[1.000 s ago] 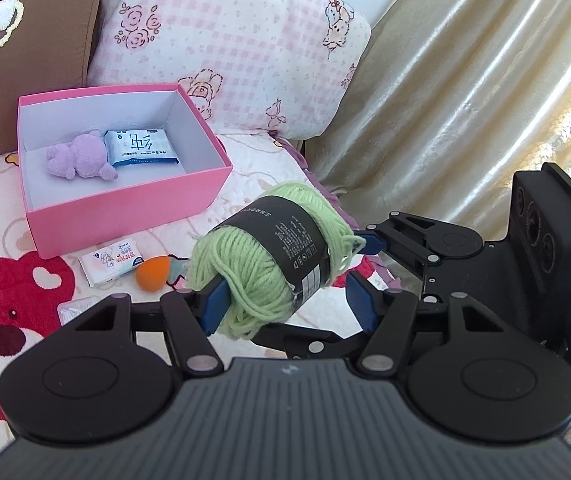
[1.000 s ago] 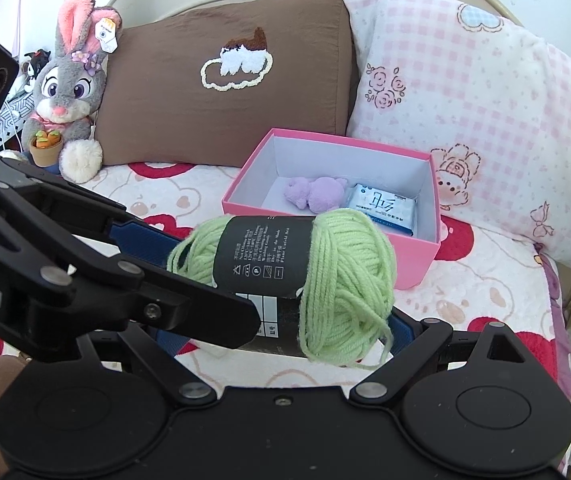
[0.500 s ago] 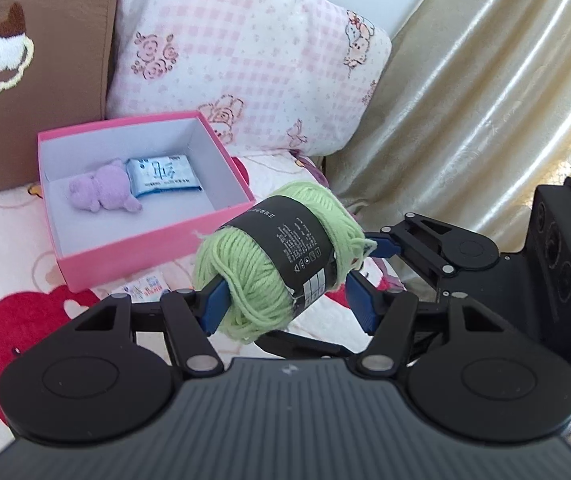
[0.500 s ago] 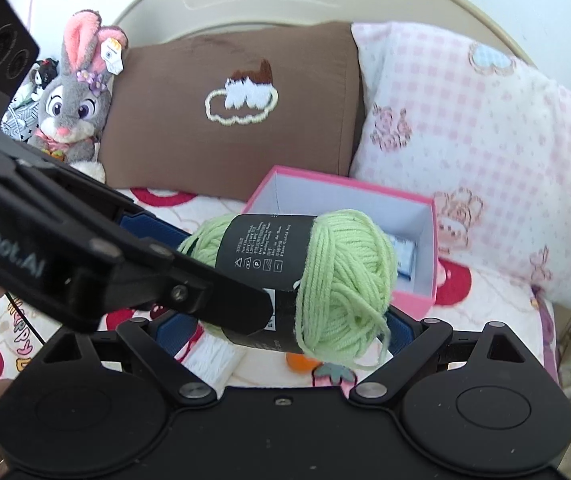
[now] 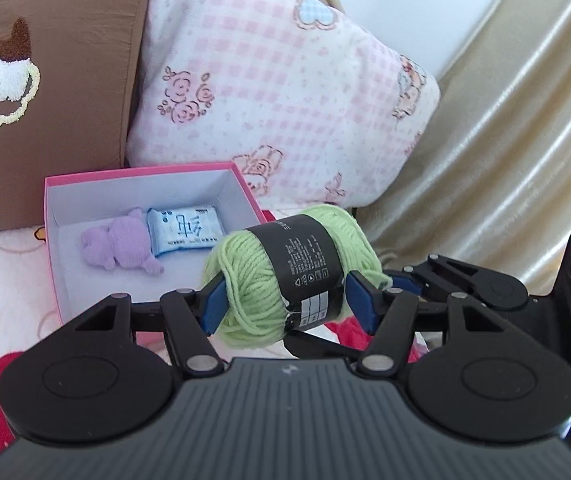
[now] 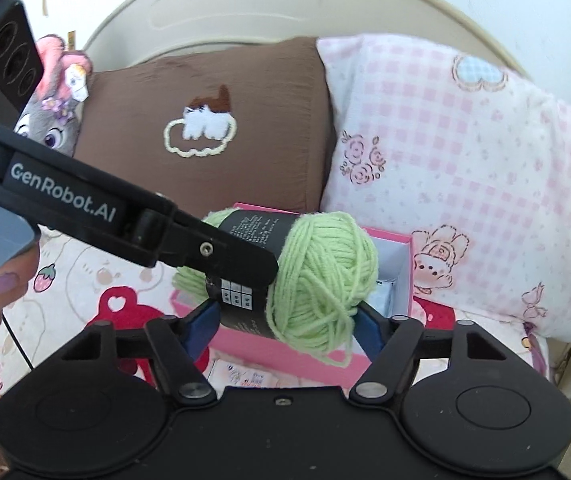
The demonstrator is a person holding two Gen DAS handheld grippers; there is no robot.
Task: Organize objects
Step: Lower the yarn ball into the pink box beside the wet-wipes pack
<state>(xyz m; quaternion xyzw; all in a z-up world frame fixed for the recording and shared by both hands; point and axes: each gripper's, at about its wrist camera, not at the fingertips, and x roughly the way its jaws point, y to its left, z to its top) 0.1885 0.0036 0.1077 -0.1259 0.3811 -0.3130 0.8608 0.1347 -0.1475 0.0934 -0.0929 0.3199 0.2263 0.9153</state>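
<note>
yarn ball (image 5: 297, 276): soft green wool strands, fuzzy, with a matt black paper band
box (image 5: 55, 216): pink cardboard, smooth, matt white inside
purple toy (image 5: 119, 250): plush cloth
packet (image 5: 184, 232): glossy plastic wrap
brown pillow (image 6: 245, 120): matt cloth with a fluffy embroidered patch
curtain (image 5: 505, 140): shiny satin-like cloth
left tongs (image 5: 285, 304): matt black plastic, blue pads, metal rivets

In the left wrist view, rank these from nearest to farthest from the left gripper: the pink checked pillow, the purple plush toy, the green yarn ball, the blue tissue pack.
1. Green yarn ball, between the left gripper's fingers.
2. and 3. Purple plush toy and blue tissue pack, side by side inside the pink box, too close to call.
4. Pink checked pillow, behind the box.
</note>
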